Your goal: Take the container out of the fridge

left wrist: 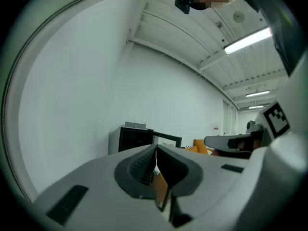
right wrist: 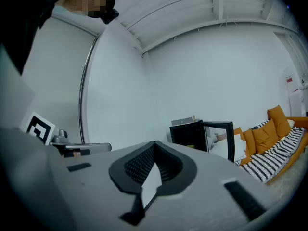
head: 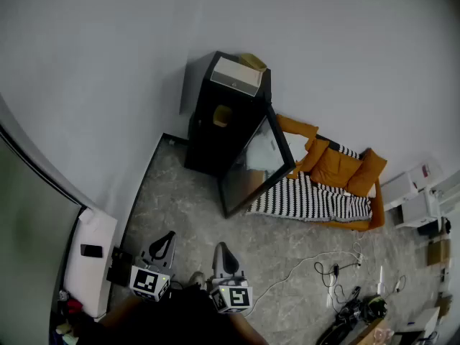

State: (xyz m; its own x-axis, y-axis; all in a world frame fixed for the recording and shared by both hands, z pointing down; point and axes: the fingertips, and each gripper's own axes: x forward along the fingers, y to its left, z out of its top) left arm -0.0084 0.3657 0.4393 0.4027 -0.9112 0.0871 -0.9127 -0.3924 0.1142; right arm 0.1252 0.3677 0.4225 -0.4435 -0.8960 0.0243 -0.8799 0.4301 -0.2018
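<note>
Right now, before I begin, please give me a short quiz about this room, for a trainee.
1. True or false: the door of the fridge stands open.
2. What lies on the sofa? A) orange cushions B) a laptop C) a green towel
3. Fill in: the left gripper and the right gripper are both ___ (open or shut).
Key: 1 true; 2 A; 3 shut.

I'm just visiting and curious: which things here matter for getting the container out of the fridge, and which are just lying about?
For the job: black fridge, its open door, yellowish container inside, left gripper, right gripper.
Lying about: orange sofa, floor cables, box on top of fridge.
</note>
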